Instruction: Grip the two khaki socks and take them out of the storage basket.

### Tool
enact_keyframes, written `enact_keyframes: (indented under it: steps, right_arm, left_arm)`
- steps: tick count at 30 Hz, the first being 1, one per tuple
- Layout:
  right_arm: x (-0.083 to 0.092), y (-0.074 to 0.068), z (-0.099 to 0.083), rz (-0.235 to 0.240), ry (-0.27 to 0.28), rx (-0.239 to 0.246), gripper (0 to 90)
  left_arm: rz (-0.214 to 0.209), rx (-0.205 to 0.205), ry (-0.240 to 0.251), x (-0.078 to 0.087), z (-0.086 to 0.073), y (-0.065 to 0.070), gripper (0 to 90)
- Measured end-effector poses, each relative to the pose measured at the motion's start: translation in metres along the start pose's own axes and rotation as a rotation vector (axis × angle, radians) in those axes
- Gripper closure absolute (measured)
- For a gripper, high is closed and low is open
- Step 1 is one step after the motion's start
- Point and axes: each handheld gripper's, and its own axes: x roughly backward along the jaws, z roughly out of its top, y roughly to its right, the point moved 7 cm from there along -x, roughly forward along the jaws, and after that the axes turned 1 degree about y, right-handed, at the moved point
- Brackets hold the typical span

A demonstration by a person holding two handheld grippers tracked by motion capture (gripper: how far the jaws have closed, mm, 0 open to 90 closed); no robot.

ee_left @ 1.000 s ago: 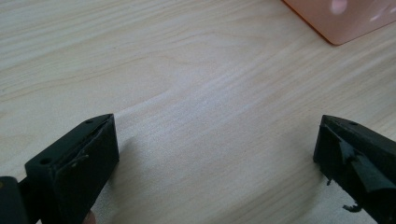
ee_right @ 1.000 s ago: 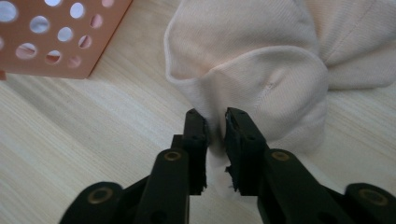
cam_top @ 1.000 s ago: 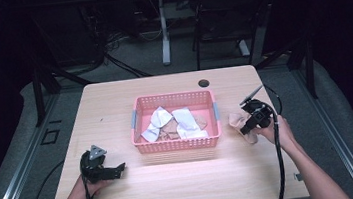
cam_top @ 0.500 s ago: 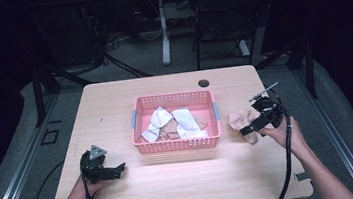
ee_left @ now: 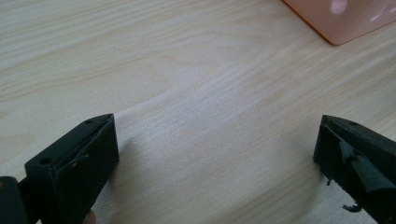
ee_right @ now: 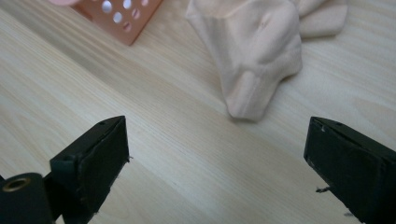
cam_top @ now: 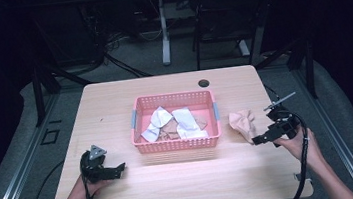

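A pink perforated basket (cam_top: 178,142) sits mid-table holding white and tan cloths (cam_top: 174,122). Just right of it a peach cloth (cam_top: 242,121) lies crumpled on the wood; in the right gripper view the peach cloth (ee_right: 259,49) is a short way ahead of the jaws, apart from them. My right gripper (cam_top: 257,140) is open beside that cloth, jaws wide with nothing between them (ee_right: 219,161). My left gripper (cam_top: 119,170) rests at the table's front left, open over bare wood (ee_left: 217,158), with the basket's corner (ee_left: 343,18) ahead.
A dark round hole (cam_top: 204,83) marks the table's far edge. Cables trail from both grippers off the front of the wooden table (cam_top: 114,101). Black frames and a chair stand on the floor beyond.
My right gripper has drawn back toward the front right, leaving the peach cloth lying on the table beside the basket. The left gripper has stayed put.
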Motion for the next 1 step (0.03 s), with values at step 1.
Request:
enact_keyframes:
  steps: [1]
  right_arm:
    - [0.0, 0.0, 0.0, 0.0, 0.0, 0.0, 5.6]
  left_arm:
    - [0.0, 0.0, 0.0, 0.0, 0.0, 0.0, 0.1]
